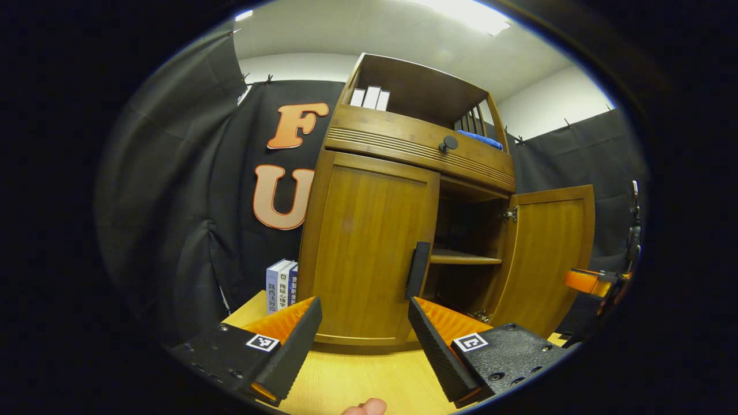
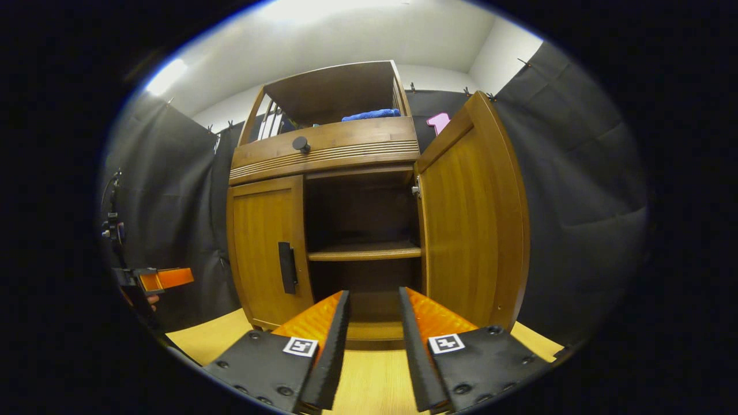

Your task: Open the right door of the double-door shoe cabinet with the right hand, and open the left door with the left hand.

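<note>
A wooden shoe cabinet (image 1: 403,150) stands on a light wooden table. Its right door (image 1: 553,259) hangs swung open; in the right gripper view that door (image 2: 473,225) stands open beside the dark interior and a shelf (image 2: 363,251). The left door (image 1: 369,253) is closed, with a black vertical handle (image 1: 418,270) at its inner edge, also seen as the handle (image 2: 286,267). My left gripper (image 1: 364,331) is open, a short way in front of the left door, handle just above its right finger. My right gripper (image 2: 373,328) is open with a narrow gap, holding nothing, facing the open compartment.
A drawer with a round black knob (image 1: 449,143) sits above the doors. White books (image 1: 370,97) and a blue cloth (image 1: 481,139) lie in the top shelf. Books (image 1: 281,283) stand left of the cabinet. The other gripper's orange finger (image 1: 585,281) shows at right.
</note>
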The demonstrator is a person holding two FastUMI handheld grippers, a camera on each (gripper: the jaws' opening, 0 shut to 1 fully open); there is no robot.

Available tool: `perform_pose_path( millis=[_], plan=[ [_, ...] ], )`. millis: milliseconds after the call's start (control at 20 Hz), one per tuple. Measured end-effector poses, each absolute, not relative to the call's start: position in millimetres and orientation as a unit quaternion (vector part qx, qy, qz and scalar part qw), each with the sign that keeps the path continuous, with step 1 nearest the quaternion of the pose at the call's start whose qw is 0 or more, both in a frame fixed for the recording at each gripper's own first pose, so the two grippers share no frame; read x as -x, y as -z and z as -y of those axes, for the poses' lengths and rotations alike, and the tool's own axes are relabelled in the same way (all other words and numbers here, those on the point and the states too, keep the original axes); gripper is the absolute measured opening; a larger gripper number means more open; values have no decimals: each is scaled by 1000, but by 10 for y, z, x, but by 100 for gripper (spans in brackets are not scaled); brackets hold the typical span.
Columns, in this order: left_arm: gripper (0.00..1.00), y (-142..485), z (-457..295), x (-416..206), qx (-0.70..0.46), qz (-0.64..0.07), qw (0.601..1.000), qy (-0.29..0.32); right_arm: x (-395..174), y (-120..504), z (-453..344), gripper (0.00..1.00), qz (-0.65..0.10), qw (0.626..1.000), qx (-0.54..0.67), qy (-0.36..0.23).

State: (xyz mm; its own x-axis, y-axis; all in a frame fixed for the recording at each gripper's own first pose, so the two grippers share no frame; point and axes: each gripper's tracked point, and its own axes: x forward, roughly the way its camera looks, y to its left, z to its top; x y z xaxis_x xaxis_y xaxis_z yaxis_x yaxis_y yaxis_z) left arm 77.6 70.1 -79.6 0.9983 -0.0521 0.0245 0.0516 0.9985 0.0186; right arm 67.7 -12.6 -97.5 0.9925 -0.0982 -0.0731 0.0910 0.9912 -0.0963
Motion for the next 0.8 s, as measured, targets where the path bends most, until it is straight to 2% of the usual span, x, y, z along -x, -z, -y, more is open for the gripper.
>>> perform_pose_path(
  millis=[150, 200, 250, 500, 550, 600, 700, 800],
  plan=[
    [95, 705, -615, -885, -13, 25, 999, 32, -660, 998, 170, 89, -41, 996, 54, 63],
    [92, 707, -576, -958, -16, 22, 999, 33, -638, 991, 134, 100, -40, 996, 52, 60],
    [95, 713, -533, -1039, -14, 16, 999, 34, -628, 985, 84, 97, -38, 997, 50, 54],
    [92, 693, -79, -1690, -20, 8, 998, 61, -531, 1035, -50, 97, -47, 998, 43, 30],
    [92, 767, 21, -1866, -12, -2, 998, 66, -517, 1037, -61, 100, -49, 998, 42, 28],
    [94, 856, 104, -2037, -1, -15, 997, 73, -505, 1052, -61, 97, -51, 997, 43, 27],
    [92, 996, 181, -2383, 15, -37, 997, 69, -470, 1081, -61, 97, -56, 997, 44, 24],
    [95, 1082, 182, -2675, 14, -39, 997, 64, -439, 1099, -35, 97, -61, 997, 44, 22]
  ],
)
